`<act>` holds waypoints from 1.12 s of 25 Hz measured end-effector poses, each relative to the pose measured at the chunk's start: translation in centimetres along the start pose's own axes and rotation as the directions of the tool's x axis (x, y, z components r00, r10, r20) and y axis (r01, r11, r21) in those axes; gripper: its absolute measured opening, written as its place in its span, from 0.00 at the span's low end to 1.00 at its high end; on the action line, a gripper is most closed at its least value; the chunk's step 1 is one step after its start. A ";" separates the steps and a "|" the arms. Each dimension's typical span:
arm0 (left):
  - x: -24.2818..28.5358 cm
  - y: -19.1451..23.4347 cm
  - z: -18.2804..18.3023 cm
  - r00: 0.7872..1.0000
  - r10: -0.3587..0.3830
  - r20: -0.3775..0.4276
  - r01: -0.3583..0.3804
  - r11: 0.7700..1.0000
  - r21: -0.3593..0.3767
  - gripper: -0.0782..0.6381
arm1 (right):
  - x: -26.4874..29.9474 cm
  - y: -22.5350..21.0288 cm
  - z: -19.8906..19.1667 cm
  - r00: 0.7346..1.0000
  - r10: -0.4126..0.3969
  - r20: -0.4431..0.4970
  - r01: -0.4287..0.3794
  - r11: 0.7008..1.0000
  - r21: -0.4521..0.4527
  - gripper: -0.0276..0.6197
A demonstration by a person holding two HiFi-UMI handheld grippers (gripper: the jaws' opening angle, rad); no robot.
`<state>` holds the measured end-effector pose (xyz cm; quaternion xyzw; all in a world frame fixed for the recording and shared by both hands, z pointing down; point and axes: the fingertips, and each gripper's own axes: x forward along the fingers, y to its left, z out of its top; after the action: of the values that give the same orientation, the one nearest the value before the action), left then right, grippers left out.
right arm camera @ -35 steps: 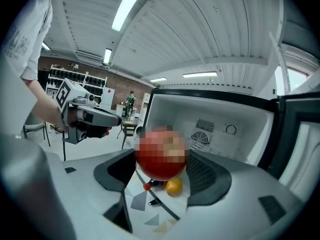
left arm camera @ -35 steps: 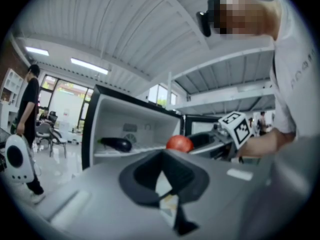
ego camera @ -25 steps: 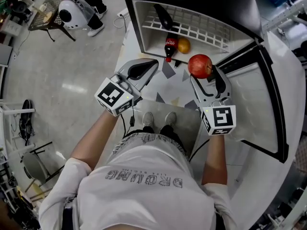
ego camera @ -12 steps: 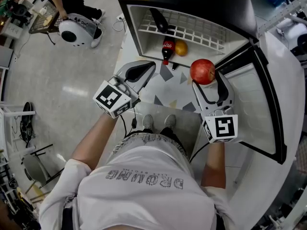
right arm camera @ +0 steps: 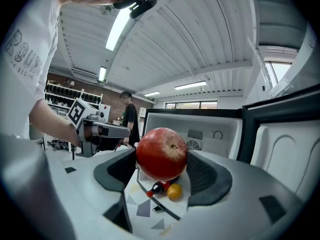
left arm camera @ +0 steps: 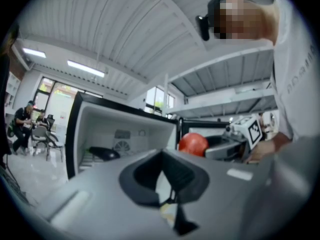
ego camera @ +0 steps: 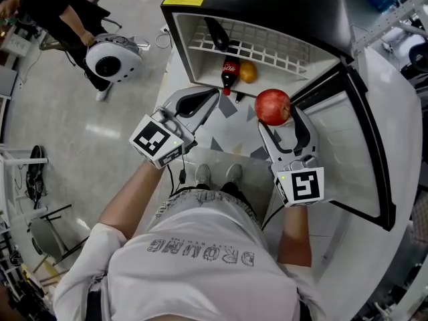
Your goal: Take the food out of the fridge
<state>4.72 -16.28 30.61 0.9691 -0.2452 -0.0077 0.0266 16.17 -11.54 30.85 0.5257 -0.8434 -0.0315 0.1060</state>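
Now our right gripper (right arm camera: 161, 160) grasps the round red apple (ego camera: 273, 105) just outside the open black, white-lined fridge (ego camera: 194, 57). Our left gripper (ego camera: 212, 93), clenched on nothing, hangs before that fridge too. A small cola bottle (ego camera: 228, 73) and a round orange fruit (ego camera: 247, 71) lie inside it.

Bottle (ego camera: 229, 71) label too small; bystander (ego camera: 53, 12) cut by edge.

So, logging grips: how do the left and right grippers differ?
The right gripper is shut on a red apple; the left gripper is shut on nothing. The right gripper is by the fridge door, the left gripper away from it. Both point toward the open fridge.
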 end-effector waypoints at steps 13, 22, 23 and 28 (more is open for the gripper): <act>0.3 -0.4 -0.1 1.000 -0.006 -0.002 0.006 1.000 -0.006 0.12 | 0.1 0.0 -0.6 1.000 0.002 -0.018 -0.002 1.000 0.007 0.49; 0.3 -0.3 -0.3 1.000 -0.005 -0.002 0.005 1.000 -0.017 0.12 | 0.0 -0.2 -1.0 1.000 -0.001 -0.026 0.001 1.000 0.011 0.49; 0.4 -0.3 -0.3 1.000 -0.005 -0.002 0.004 1.000 -0.016 0.12 | 0.0 -0.3 -1.0 1.000 -0.001 -0.027 0.001 1.000 0.011 0.49; 0.4 -0.2 -0.2 1.000 -0.007 -0.002 0.007 1.000 -0.009 0.12 | 0.1 -0.4 -1.0 1.000 0.000 -0.029 0.000 1.000 0.010 0.49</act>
<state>5.18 -16.25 30.85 0.9698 -0.2418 -0.0080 0.0313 16.66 -11.75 31.80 0.5266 -0.8420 -0.0197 0.1156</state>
